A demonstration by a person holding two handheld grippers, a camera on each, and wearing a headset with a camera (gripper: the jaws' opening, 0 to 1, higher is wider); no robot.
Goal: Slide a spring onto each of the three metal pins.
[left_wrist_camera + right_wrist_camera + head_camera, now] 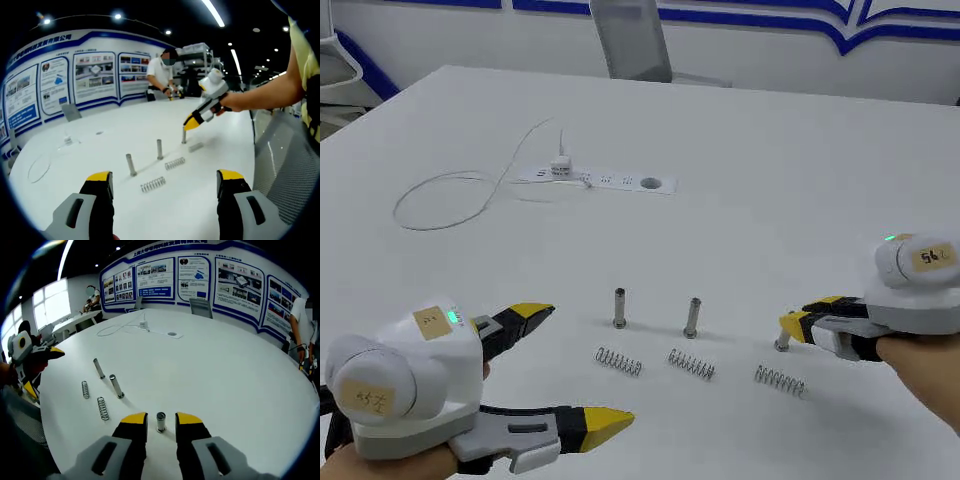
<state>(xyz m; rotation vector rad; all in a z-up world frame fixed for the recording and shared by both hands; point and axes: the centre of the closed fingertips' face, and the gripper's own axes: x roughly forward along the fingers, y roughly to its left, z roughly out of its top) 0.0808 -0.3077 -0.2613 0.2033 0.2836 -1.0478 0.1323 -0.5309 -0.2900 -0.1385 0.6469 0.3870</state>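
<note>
I have the broad white counter [770,180] in front of me, with everything for the job laid out along its near edge.

At near left my left hand-held gripper [585,365], white-bodied with yellow-tipped black jaws, hovers over the counter. It is released, its jaws spread wide with nothing between them. At near right my right hand-held gripper [792,328] is low on the counter. Its jaws are drawn in close on either side of the right pin, and in the right gripper view I see a slim gap on each side, so it is not yet clenched.

Far off on the left lies a flat white power strip [605,180] with a thin white looping cable [450,195].

Three short upright metal pins stand in a row: the left pin [619,308], the middle pin [692,318] and the right pin [782,343].

Three small coiled steel springs lie flat just near of the pins, one each: the left spring [618,361], the middle spring [691,364] and the right spring [779,380]. None is on a pin.
</note>
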